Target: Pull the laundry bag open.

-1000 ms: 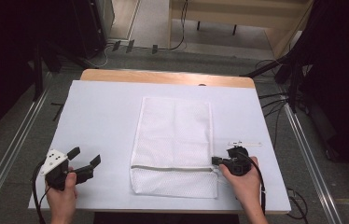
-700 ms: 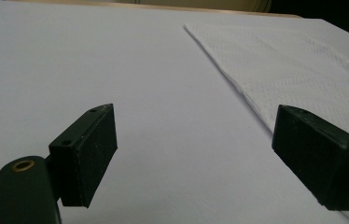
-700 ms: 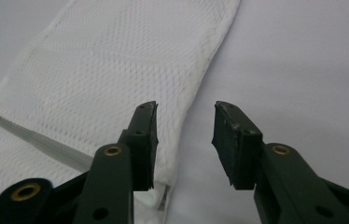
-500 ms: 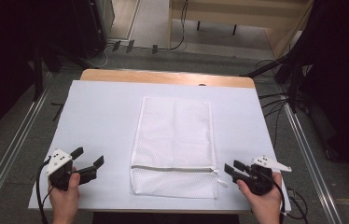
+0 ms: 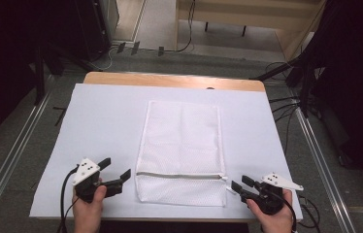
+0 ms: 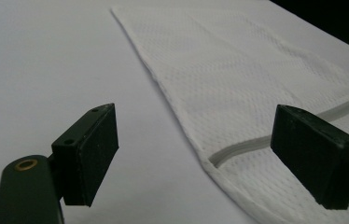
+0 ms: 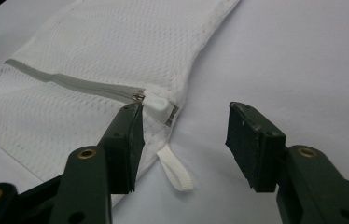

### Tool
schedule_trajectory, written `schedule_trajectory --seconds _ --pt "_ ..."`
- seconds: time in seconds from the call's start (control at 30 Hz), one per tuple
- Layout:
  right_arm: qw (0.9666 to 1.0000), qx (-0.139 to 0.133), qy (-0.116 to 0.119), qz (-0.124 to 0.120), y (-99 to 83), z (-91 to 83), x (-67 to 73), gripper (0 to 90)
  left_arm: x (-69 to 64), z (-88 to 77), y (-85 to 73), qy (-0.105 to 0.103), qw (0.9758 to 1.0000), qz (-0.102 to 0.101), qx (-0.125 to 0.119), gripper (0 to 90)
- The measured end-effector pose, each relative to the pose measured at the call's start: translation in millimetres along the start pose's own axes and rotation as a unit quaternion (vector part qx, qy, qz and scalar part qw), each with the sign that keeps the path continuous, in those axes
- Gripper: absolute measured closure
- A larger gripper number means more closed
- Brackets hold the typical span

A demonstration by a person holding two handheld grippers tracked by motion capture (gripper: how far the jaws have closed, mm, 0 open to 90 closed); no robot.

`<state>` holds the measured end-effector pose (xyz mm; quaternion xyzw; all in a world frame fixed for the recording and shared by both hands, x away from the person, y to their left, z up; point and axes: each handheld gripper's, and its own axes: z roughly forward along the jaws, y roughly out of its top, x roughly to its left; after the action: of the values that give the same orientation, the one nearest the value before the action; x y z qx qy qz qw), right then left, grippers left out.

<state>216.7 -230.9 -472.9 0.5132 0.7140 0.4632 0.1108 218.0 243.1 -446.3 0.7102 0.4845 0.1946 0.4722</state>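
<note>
**Both grippers released beside a flat mesh bag**

A white mesh bag [image 5: 180,150] lies flat at the middle of the white table cover [image 5: 102,121], long side running away from the person. Its grey zipper [image 5: 177,175] crosses the bag near the front end, with the pull [image 7: 159,103] at the bag's right edge and a small white loop [image 7: 175,167] lying on the cover just beside it.

The left gripper [image 5: 114,174] sits near the bag's front-left corner, jaws spread and holding nothing. The right gripper [image 5: 240,187] sits just off the front-right corner, jaws also spread and empty, the loop lying between them in the right gripper view.

Bare cover stretches to both sides of the bag. A wooden table edge [image 5: 170,80] shows beyond the cover. Cables [image 5: 286,104] lie on the floor right of the table, and metal rails [image 5: 9,165] run along both sides.
</note>
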Motion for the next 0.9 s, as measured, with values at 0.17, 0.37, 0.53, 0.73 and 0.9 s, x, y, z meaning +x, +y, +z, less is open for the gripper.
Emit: schedule_trajectory --seconds 0.17,0.37,0.53,0.73,0.9 --pt "0.9999 0.007 0.009 -0.012 -0.9 6.4 3.2 48.6 -22.2 10.7 1.2 0.0 0.9995 0.025 0.022 18.9" --pt "0.9996 0.017 0.013 -0.016 -2.0 11.6 4.2 49.0 -36.7 16.7 2.8 -0.042 0.9987 0.007 0.026 38.7" --pt "0.9993 0.022 0.015 -0.025 -2.3 18.6 6.5 49.3 -48.0 23.9 3.0 -0.073 0.9967 0.005 0.034 49.5" --pt "0.997 0.031 0.009 -0.07 -0.9 27.9 13.2 48.9 -59.5 33.3 2.9 -0.085 0.9956 0.003 0.039 47.9" --pt "0.9966 0.044 0.016 -0.068 -3.5 32.9 15.4 49.0 -65.3 37.9 3.8 -0.099 0.9942 0.001 0.042 45.6"
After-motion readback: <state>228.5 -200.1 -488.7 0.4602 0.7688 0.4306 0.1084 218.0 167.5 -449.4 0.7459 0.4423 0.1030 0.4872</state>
